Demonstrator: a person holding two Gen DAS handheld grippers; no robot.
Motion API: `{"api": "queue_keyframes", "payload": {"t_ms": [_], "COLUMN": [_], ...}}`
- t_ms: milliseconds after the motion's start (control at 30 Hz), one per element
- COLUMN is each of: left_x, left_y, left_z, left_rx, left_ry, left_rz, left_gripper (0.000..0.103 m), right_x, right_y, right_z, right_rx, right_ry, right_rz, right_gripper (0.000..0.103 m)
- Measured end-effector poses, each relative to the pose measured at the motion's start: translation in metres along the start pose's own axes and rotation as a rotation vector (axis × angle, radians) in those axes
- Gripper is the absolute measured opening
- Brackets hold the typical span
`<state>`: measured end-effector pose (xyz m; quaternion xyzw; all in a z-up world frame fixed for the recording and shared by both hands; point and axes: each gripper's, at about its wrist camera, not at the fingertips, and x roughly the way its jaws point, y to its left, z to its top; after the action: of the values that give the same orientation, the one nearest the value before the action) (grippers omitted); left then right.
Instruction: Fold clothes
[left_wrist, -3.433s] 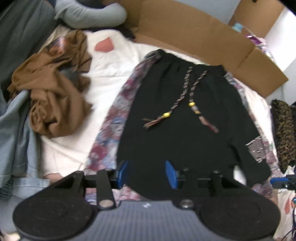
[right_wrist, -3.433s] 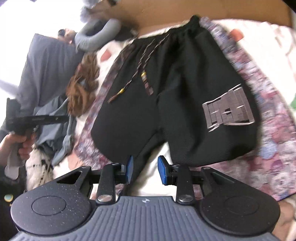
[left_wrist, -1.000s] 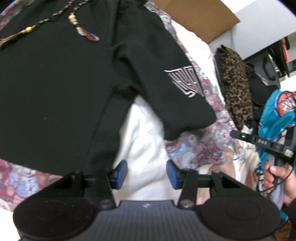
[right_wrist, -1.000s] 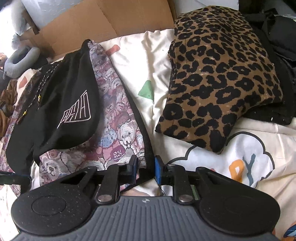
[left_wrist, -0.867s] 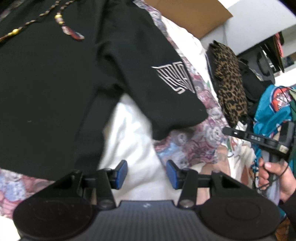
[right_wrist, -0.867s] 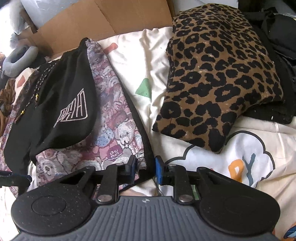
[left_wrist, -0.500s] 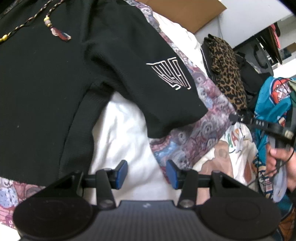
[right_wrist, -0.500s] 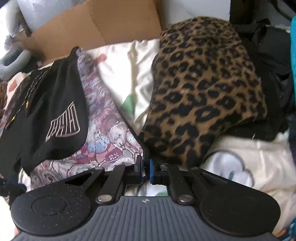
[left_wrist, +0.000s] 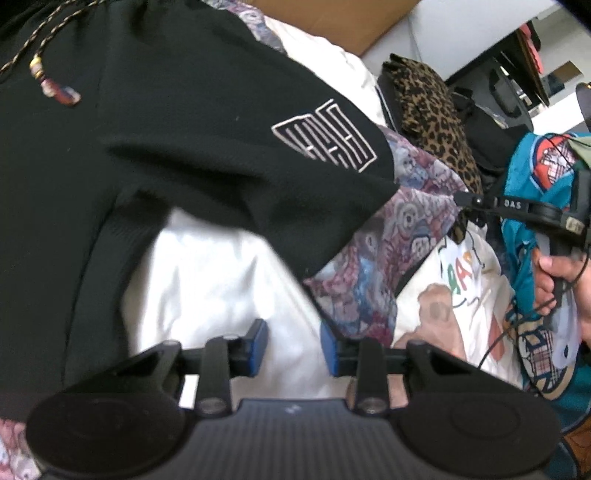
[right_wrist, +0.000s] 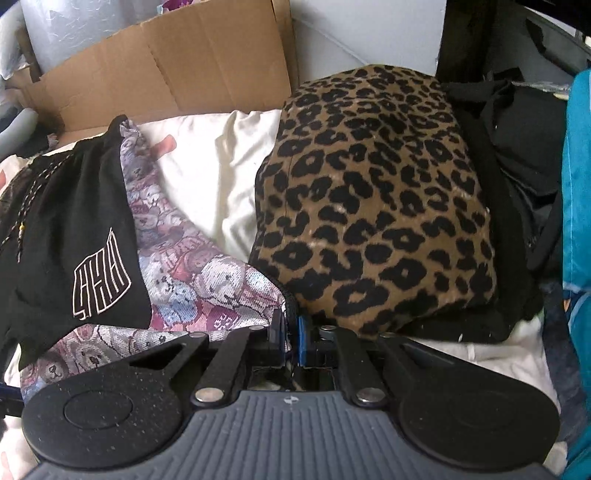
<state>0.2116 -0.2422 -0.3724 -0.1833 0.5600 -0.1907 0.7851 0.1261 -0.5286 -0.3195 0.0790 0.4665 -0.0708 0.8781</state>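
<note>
Black shorts (left_wrist: 177, 122) flat; leg hems toward left gripper (left_wrist: 293, 345).

Bedroom, printed bedsheet (left_wrist: 458, 295), clothes heaps, cardboard (right_wrist: 166, 62)

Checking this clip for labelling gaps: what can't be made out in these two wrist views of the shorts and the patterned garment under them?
- Black shorts: waistband and left side cut off by the left wrist frame edge.
- Bear-print garment: mostly hidden under the shorts in both views.
- Right gripper: shut on that garment's dark edge; the pinch is half hidden by its fingers.
- Leopard-print garment: far side hidden by its own bulk.
</note>
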Motion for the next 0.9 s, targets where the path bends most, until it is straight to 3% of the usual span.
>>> {"api": "queue_keyframes", "payload": {"t_ms": [200, 300, 600, 667, 800, 900], "left_x": [0.007, 0.01, 0.006, 0.003, 0.009, 0.021], "left_y": [-0.005, -0.01, -0.03, -0.036, -0.035, -0.028], "left_z": [0.006, 0.004, 0.015, 0.02, 0.023, 0.02], "left_rx": [-0.046, -0.046, -0.023, -0.012, -0.067, -0.095], "left_ry": [-0.004, -0.008, -0.064, -0.035, 0.015, 0.035], "left_rz": [-0.027, -0.014, -0.018, -0.001, -0.055, -0.03], "left_gripper": [0.053, 0.054, 0.043, 0.035, 0.034, 0.034], "right_x": [0.005, 0.008, 0.012, 0.012, 0.013, 0.014], "right_y": [-0.001, -0.001, 0.0, 0.0, -0.001, 0.0], "right_z": [0.006, 0.005, 0.002, 0.002, 0.001, 0.0], "right_rx": [-0.001, 0.001, 0.008, 0.009, 0.014, 0.018], "right_ry": [0.001, 0.008, 0.009, 0.01, 0.011, 0.015], "right_rz": [-0.002, -0.001, -0.005, -0.004, -0.001, -0.001], "right_gripper": [0.004, 0.004, 0.004, 0.005, 0.005, 0.005]}}
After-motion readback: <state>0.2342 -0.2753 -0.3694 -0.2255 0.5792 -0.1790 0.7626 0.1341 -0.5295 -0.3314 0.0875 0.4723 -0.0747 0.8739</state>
